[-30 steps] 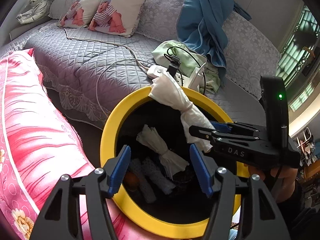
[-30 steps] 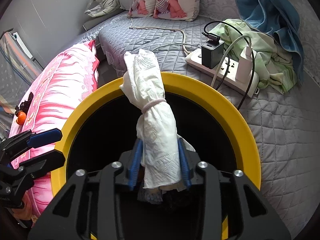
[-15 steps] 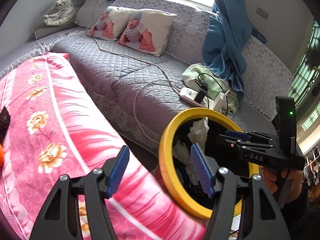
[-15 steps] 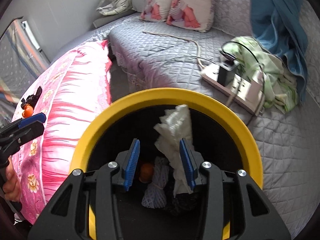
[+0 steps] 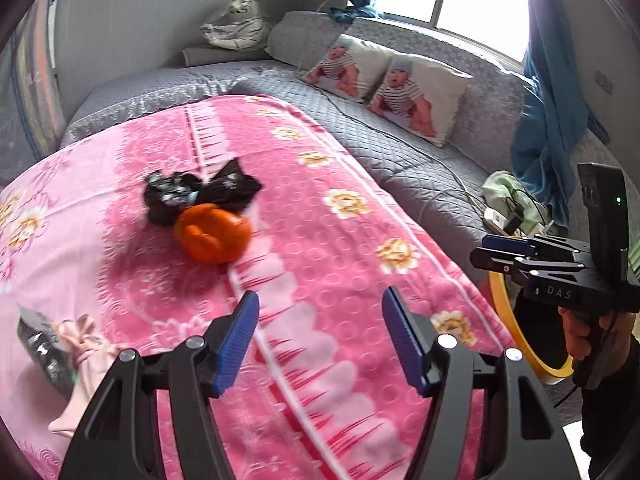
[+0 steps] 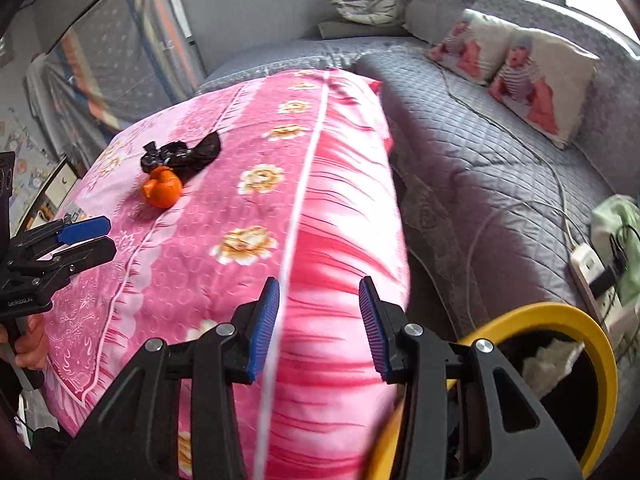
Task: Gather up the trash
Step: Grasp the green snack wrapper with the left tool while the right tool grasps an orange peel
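- A bedroom: a grey quilted bed runs along the window wall, with two white cushions printed with babies against its backrest
- A pink flowered blanket covers a raised surface beside the bed and carries the loose trash
- An orange fruit peel lies near the far left part of the blanket, touching a crumpled black wrapper just behind it
- At the blanket's near left edge, in the left wrist view, a pale pink wad lies against a shiny dark wrapper
- A round black bin with a yellow rim stands at the blanket's right end, beside the bed; white tissue shows inside it
- A white power strip with plugs rests on the bed just behind the bin
- The left gripper hangs released over the blanket, nothing between its blue pads
- The right gripper is released too, empty, over the blanket's right end next to the bin
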The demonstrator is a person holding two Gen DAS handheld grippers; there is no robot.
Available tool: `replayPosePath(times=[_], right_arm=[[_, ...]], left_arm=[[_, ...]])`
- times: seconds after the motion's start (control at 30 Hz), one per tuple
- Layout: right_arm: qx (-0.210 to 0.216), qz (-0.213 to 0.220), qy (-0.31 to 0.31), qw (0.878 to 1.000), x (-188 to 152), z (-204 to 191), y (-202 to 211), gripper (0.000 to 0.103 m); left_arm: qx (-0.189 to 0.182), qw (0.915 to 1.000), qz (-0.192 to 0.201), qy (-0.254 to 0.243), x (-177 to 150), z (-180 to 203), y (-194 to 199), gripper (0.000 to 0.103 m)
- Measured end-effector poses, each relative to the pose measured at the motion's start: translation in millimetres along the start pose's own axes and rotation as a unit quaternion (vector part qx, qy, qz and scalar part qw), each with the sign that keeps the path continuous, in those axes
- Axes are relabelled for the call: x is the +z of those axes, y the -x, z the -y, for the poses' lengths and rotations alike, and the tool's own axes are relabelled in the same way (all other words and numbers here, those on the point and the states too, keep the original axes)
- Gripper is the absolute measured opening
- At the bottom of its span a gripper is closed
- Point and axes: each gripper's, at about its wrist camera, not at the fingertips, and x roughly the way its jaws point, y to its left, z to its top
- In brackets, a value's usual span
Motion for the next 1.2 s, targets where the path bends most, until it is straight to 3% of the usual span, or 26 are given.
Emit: replayPosePath(times=[0.17, 0.47, 0.7, 0.77, 1.07, 1.2], right_arm=[[0.037, -0.004, 0.052, 0.998, 20.1, -59.0, -24.0, 0.039], [0.093, -0.01, 0.112, 0.989, 42.9, -136.2, -62.1, 0.041], [0.082, -0.01, 0.139, 0.987, 61.2, -166.9, -84.8, 0.047], [0.08, -0.014, 0.143, 0.986, 64.9, -172.9, -91.7, 0.058], [0.068, -0.023, 0.141, 0.987, 76.6, -182.5, -117.4, 0.062], [0.074, -0.026, 0.138, 0.987, 81.0, -185.2, -122.3, 0.065]], left_arm=[[0.041, 0.9982, 0.018, 0.041, -10.6, -61.0, 31.0, 0.062], [0.1, 0.9883, 0.051, 0.103, -33.3, -135.2, 70.2, 0.062], [0.107, 0.983, 0.05, 0.141, -44.0, -168.8, 70.6, 0.063], [0.109, 0.9824, 0.047, 0.144, -46.2, -174.9, 69.1, 0.064], [0.113, 0.982, 0.037, 0.146, -44.1, -186.5, 55.3, 0.066], [0.098, 0.9812, 0.026, 0.164, -40.4, -195.4, 45.3, 0.066]])
